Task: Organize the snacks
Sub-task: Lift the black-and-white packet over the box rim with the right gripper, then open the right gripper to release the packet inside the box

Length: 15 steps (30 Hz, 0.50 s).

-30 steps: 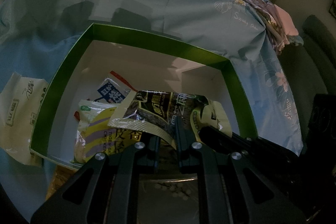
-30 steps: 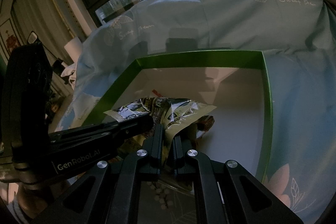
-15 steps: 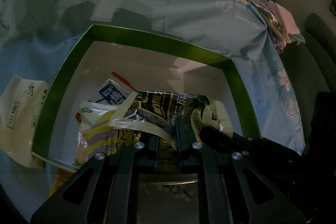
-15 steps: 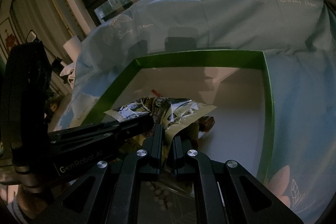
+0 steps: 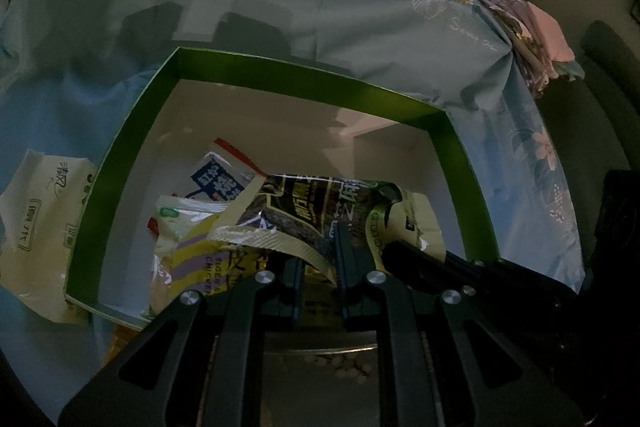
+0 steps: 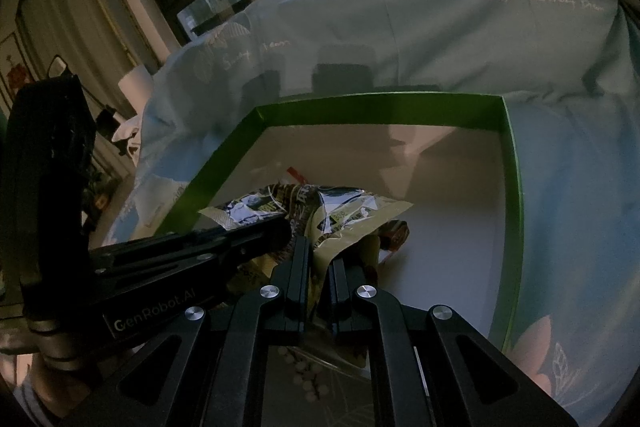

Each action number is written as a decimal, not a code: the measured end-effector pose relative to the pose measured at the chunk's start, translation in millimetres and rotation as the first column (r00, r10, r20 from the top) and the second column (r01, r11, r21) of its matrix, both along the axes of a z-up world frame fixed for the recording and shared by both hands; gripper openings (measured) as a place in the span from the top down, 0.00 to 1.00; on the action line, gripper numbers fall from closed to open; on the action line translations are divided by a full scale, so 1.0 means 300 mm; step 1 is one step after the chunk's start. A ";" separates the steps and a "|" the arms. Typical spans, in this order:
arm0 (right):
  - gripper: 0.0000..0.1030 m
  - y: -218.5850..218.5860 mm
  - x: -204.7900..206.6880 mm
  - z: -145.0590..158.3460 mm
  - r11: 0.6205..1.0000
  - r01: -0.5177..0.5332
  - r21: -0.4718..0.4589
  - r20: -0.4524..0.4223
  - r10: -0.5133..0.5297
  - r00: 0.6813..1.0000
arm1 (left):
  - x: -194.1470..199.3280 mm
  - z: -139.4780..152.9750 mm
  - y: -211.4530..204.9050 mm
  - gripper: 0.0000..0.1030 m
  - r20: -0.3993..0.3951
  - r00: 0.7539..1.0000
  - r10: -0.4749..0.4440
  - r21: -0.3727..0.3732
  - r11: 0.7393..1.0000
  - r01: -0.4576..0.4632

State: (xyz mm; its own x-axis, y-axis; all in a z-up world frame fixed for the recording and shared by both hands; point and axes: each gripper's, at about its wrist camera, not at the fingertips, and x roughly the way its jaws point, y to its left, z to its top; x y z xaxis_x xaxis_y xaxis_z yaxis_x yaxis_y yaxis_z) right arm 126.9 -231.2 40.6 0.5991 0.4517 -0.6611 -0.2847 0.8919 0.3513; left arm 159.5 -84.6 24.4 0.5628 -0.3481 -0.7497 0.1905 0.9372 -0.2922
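Left wrist view shows the left tongs [image 5: 318,267] nearly closed, pinching the near edge of a dark snack bag [image 5: 316,205] over the green-walled box [image 5: 304,83]. Right wrist view shows the right tongs [image 6: 318,273] likewise narrowed onto the same bag's pale edge, above other snack packets [image 5: 188,251] lying inside the box.

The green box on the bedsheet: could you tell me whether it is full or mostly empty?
Mostly empty. The green box shows bare white floor on the right; snack packets lie only at its near left.
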 end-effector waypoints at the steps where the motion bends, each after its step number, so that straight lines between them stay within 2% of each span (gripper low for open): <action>1: 0.93 0.000 -0.002 -0.001 1.000 0.000 0.000 -0.004 0.000 1.000 | 0.001 0.001 -0.001 0.85 -0.001 1.000 0.000 0.001 1.000 0.000; 6: 0.93 -0.002 0.005 0.010 1.000 0.005 -0.007 -0.013 -0.005 1.000 | 0.009 0.006 0.003 0.83 -0.005 1.000 0.009 0.003 1.000 -0.009; 9: 0.90 -0.003 0.010 0.018 1.000 0.012 -0.011 -0.012 -0.012 1.000 | 0.012 0.011 0.013 0.78 -0.004 1.000 0.017 -0.002 1.000 -0.017; 11: 0.87 -0.010 0.003 0.025 1.000 0.025 -0.008 -0.007 -0.025 1.000 | 0.012 0.017 0.024 0.65 0.000 0.999 0.037 0.004 0.999 -0.037; 12: 0.85 -0.012 0.003 0.027 0.999 0.035 -0.011 -0.005 -0.035 0.999 | 0.012 0.019 0.035 0.51 0.004 0.999 0.051 0.006 0.999 -0.051; 13: 0.80 -0.016 0.001 0.028 0.999 0.041 -0.009 -0.003 -0.041 0.999 | 0.011 0.022 0.048 0.43 0.009 0.998 0.062 -0.002 0.998 -0.062; 14: 0.77 -0.026 -0.005 0.030 0.999 0.048 0.001 -0.001 -0.048 0.999 | 0.010 0.027 0.057 0.42 0.014 0.998 0.067 -0.012 0.998 -0.067; 15: 0.69 -0.034 -0.013 0.033 0.999 0.053 0.010 0.000 -0.053 0.999 | 0.007 0.033 0.067 0.42 0.019 0.997 0.073 -0.021 0.997 -0.073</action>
State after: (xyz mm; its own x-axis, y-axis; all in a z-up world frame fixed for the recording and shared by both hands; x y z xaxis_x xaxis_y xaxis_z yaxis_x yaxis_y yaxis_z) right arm 123.0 -241.5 50.5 0.6224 0.4259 -0.6567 -0.2375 0.9022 0.3601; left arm 161.6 -64.3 34.3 0.6022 -0.3208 -0.7311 0.1280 0.9427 -0.3082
